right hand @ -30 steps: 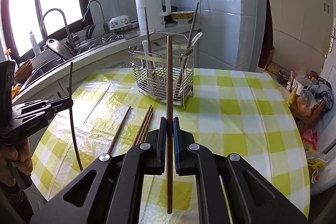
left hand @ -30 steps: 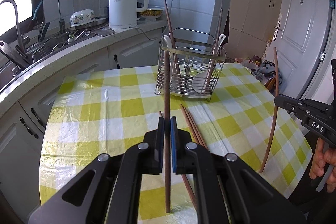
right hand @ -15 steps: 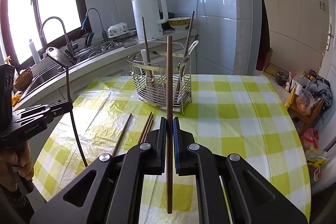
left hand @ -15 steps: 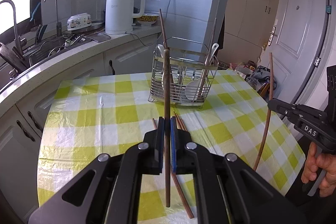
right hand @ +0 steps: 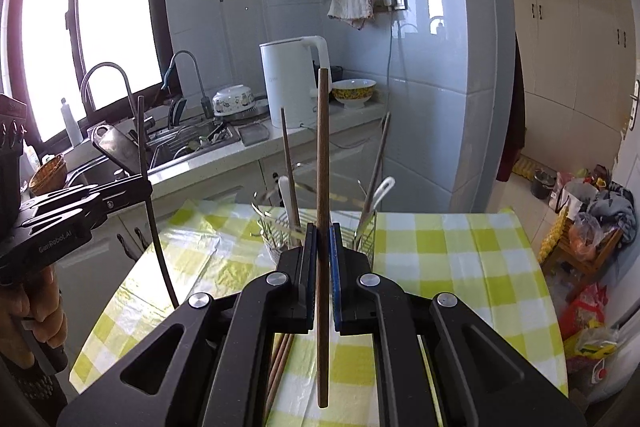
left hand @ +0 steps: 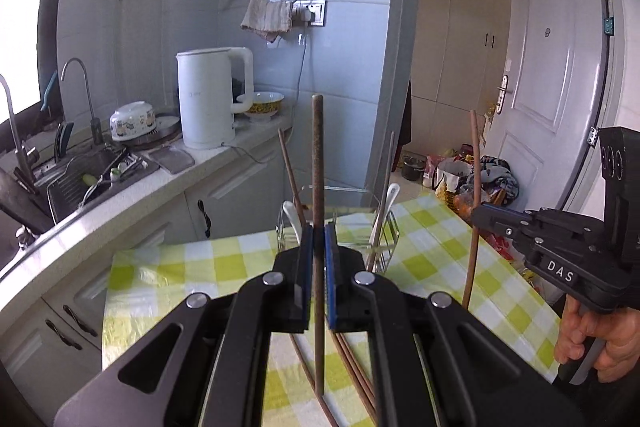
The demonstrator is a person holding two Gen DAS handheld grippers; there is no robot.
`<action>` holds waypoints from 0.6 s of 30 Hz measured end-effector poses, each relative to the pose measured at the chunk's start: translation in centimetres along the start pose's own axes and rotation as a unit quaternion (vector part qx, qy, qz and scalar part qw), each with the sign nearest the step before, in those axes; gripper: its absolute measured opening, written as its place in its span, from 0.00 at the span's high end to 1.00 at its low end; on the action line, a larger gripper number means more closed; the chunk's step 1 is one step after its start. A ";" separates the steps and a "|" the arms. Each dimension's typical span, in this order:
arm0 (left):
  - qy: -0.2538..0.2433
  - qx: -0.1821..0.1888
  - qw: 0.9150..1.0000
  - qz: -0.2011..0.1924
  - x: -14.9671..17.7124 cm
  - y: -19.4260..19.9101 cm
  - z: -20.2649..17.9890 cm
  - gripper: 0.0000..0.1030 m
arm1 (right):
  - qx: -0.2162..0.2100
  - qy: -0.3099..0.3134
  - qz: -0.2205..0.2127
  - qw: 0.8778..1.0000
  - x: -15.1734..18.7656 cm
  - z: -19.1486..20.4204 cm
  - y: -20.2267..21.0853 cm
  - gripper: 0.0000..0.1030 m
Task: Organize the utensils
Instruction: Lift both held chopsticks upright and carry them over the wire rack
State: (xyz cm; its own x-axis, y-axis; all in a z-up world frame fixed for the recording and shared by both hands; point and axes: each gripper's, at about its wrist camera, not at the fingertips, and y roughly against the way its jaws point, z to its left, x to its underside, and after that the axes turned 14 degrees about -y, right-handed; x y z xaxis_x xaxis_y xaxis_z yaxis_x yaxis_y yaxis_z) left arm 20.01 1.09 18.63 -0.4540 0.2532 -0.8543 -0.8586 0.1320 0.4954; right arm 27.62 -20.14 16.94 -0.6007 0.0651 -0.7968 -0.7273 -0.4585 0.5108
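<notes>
My left gripper (left hand: pixel 316 239) is shut on a dark brown chopstick (left hand: pixel 317 163) held upright; it also shows in the right wrist view (right hand: pixel 146 155). My right gripper (right hand: pixel 322 239) is shut on a lighter brown chopstick (right hand: pixel 322 147) held upright; it also shows in the left wrist view (left hand: pixel 474 187). Both are raised above the table, short of the wire utensil rack (left hand: pixel 384 231) (right hand: pixel 366 227), which holds two chopsticks and white spoons. Loose chopsticks (left hand: pixel 352 363) (right hand: pixel 280 359) lie on the yellow checked tablecloth (left hand: pixel 180 267) under the grippers.
A counter with a white kettle (left hand: pixel 208 99), a yellow bowl (left hand: pixel 262 103), a white bowl and a sink (left hand: pixel 88 179) runs behind the table. Bags and clutter (right hand: pixel 588 211) lie on the floor to the right, by the door (left hand: pixel 556 67).
Both grippers have risen with their chopsticks, so the views tilt up and the rack sits lower in frame, partly hidden behind the fingers.
</notes>
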 end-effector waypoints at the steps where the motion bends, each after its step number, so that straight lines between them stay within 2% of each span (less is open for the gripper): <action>1: -0.002 0.001 1.000 -0.004 -0.9 -0.2 0.2 0.95 | -0.001 0.001 -0.003 1.000 -0.8 0.2 -0.2 0.93; 9: -0.014 -0.007 1.000 -0.023 -6.7 -3.2 1.7 0.95 | -0.001 0.002 -0.033 0.999 -6.7 1.2 -2.6 0.93; 18: -0.004 -0.012 0.999 -0.045 -10.1 -8.4 3.2 0.95 | 0.009 -0.010 -0.055 0.998 -9.9 0.7 -7.0 0.93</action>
State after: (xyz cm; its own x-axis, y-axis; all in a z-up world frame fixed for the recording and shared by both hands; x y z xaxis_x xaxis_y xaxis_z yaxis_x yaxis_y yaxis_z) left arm 32.58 0.52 23.55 -0.3727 0.2489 -0.8939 -0.9014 0.1318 0.4125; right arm 38.42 -16.98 21.45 -0.5233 0.1325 -0.8418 -0.7953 -0.4307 0.4266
